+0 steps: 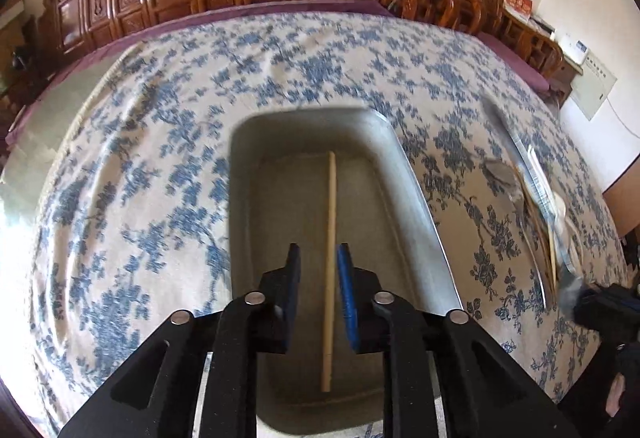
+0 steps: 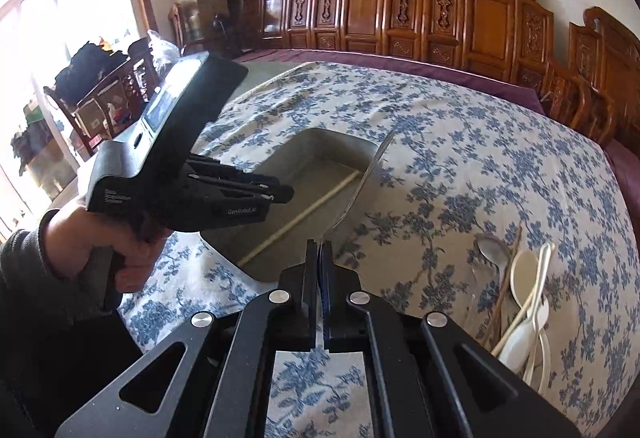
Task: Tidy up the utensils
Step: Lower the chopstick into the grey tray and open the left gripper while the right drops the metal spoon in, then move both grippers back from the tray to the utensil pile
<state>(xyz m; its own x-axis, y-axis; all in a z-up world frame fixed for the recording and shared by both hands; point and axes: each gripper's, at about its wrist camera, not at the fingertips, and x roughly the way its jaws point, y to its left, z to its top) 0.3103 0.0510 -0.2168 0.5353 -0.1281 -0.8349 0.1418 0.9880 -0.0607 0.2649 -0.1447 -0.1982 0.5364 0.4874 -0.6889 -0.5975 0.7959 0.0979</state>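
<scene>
1. My left gripper [image 1: 318, 270] hangs over the grey tray [image 1: 416, 193]; only a lone chopstick [image 1: 329, 270] lies on its floor, running toward twelve o'clock.
2. At nine o'clock the flowered cloth [image 1: 132, 173] lies bare.
3. From my right gripper [image 2: 319, 258], the left tool blocks ten o'clock.
4. The metal utensil [image 2: 360, 189] I pinch juts toward one o'clock, over the tray wall.
5. A heap of spoons [image 2: 524, 302] crowds three to four o'clock.
</scene>
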